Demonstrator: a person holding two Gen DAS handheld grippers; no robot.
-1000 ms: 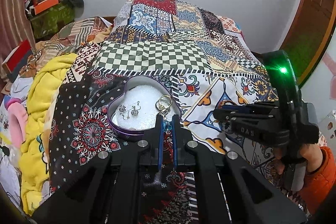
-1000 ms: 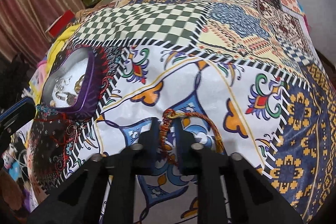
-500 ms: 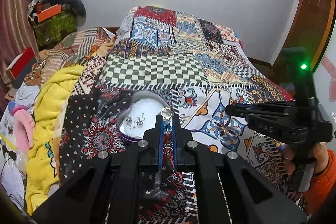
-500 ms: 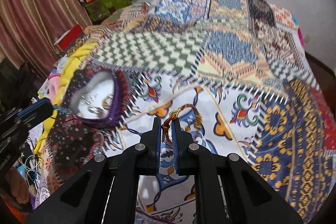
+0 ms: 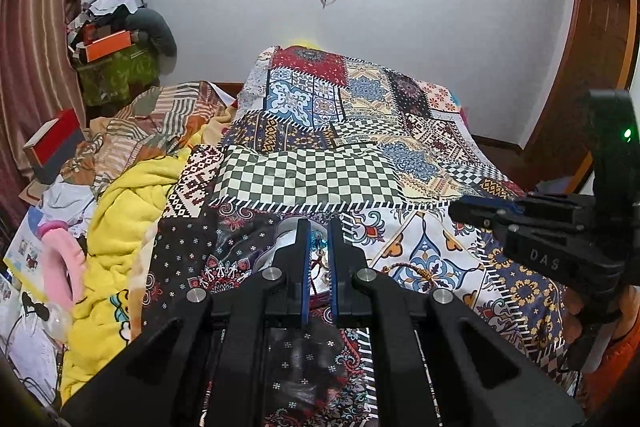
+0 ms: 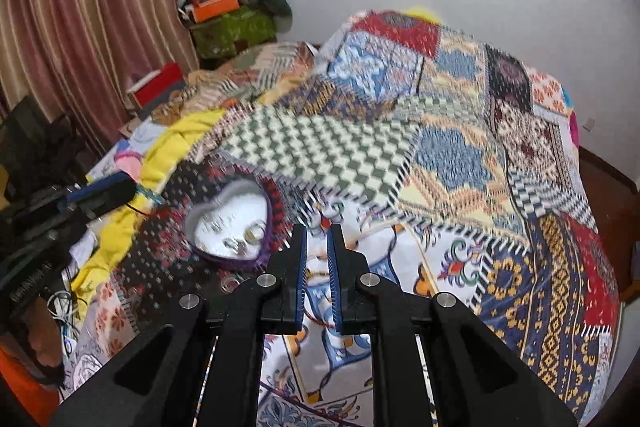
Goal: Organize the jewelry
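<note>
a purple heart-shaped tin (image 6: 231, 233) is lying open on the patchwork bedspread (image 6: 500, 187), its pale lining holding a few small silver and gold pieces (image 6: 240, 241), too blurred to name. in your left wrist view the tin (image 5: 286, 229) is peeking out just behind the fingertips. your left gripper (image 5: 319, 247) is hovering over it with its blue-lined fingers (image 5: 305, 267) nearly closed; a small turquoise and silver trinket (image 5: 318, 245) is showing in the narrow gap, though you cannot tell whether the pads are actually pinching it. your right gripper (image 6: 317, 255) is sitting just right of the tin, fingers close together, and a thin reddish cord (image 6: 318, 321) is showing low in the gap; whether it is gripped cannot be told. in the left view, a braided cord (image 5: 416, 271) is lying on the white floral patch. a yellow blanket (image 5: 120, 227) is bunching along the bed's left edge. an orange sleeve (image 5: 616, 359) is showing behind the right gripper's handle.
</note>
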